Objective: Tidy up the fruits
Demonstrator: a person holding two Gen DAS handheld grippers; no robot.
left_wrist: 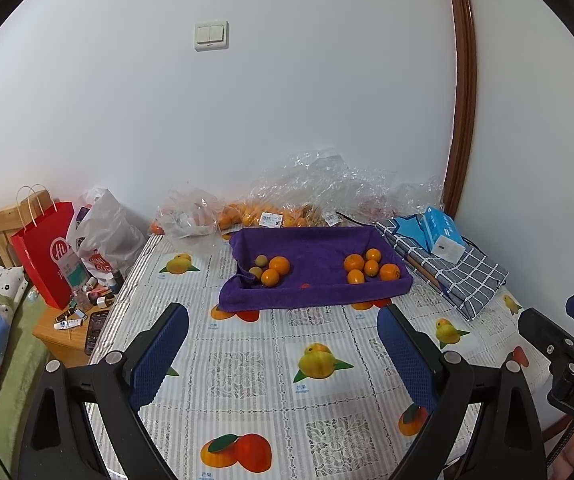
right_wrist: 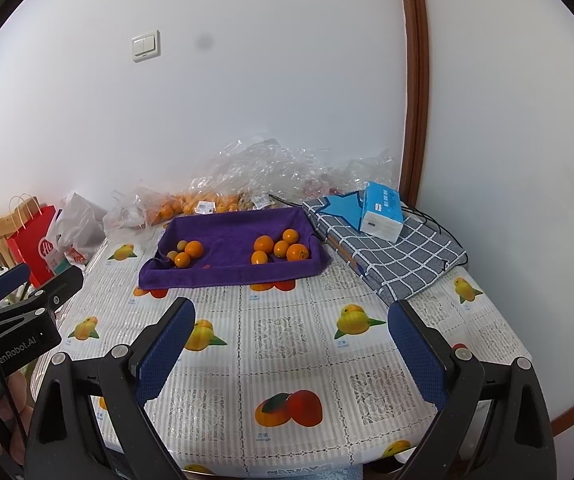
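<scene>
A purple cloth-lined tray sits on the fruit-print tablecloth near the wall. Its left part holds two oranges and two small greenish-brown fruits. Its right part holds several oranges. My left gripper is open and empty, above the table in front of the tray. My right gripper is open and empty, also in front of the tray. Each gripper shows at the edge of the other's view.
Clear plastic bags with more oranges lie behind the tray by the wall. A checked cloth with a blue tissue box lies right. A red paper bag and clutter stand left.
</scene>
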